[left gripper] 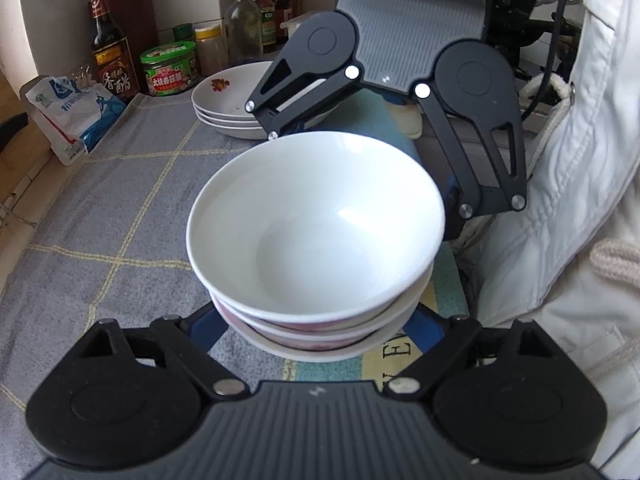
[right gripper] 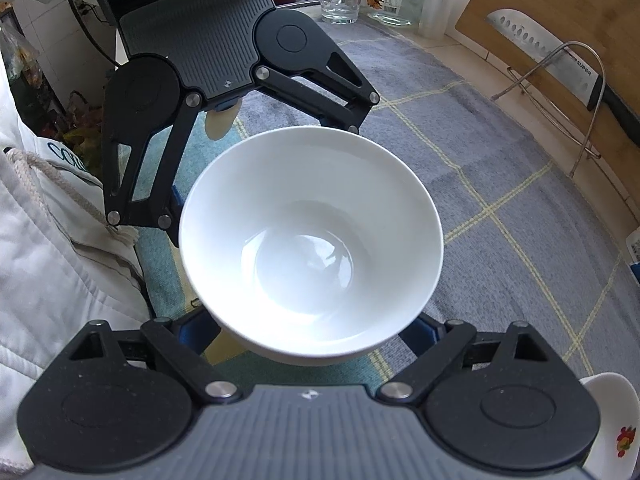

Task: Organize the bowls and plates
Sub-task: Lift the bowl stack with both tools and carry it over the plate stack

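Straddling the bowl stack (left gripper: pixel 316 240) on the grey cloth (left gripper: pixel 120 200), near the plates (left gripper: pixel 228 100): left gripper (left gripper: pixel 316 336) and right gripper (right gripper: pixel 312 336), both spread; actual pinch impossible to tell. Risking a topple if squeezed unevenly.

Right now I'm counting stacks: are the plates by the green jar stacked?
Yes, the plates lie one on another in a single pile right of the green jar.

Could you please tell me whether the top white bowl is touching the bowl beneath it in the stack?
Touching. The left wrist view shows the top white bowl nested directly in the bowl beneath it, with no gap where they meet.
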Motion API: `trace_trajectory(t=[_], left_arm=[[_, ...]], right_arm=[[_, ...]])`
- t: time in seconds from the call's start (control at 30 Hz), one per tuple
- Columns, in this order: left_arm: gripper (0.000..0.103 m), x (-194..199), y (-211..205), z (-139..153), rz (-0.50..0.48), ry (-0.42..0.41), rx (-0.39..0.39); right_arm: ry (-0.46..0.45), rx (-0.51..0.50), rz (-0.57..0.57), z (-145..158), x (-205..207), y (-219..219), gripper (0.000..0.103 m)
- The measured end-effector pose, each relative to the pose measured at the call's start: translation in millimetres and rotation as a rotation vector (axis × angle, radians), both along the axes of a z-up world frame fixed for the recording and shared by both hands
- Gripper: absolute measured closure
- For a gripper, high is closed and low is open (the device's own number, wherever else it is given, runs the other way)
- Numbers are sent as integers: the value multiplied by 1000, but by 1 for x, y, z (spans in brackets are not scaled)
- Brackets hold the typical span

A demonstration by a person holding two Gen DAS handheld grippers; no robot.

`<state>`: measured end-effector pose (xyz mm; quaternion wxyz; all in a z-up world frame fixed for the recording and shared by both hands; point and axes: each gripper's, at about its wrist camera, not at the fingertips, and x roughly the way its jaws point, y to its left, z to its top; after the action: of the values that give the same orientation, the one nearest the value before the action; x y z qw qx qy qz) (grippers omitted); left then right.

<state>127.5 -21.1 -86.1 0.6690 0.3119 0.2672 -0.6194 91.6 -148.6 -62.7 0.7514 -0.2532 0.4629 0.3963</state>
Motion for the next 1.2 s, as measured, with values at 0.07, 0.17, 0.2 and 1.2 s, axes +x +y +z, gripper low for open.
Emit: trace_trajectory(t=[0.07, 0.17, 0.2, 1.2], left_arm=[[11, -1, 0, 2, 2, -5, -3], [11, -1, -3, 5, 8, -3, -5], [11, -1, -4, 7, 9, -6, -4], [11, -5, -134, 40, 8, -141, -46]], right_arm=[[-6, 2, -1, 2, -1, -1, 7], [-6, 7, -1, 5, -1, -3, 7], [-8, 5, 0, 6, -2, -4, 7], [-116, -11, -9, 60, -1, -139, 7]])
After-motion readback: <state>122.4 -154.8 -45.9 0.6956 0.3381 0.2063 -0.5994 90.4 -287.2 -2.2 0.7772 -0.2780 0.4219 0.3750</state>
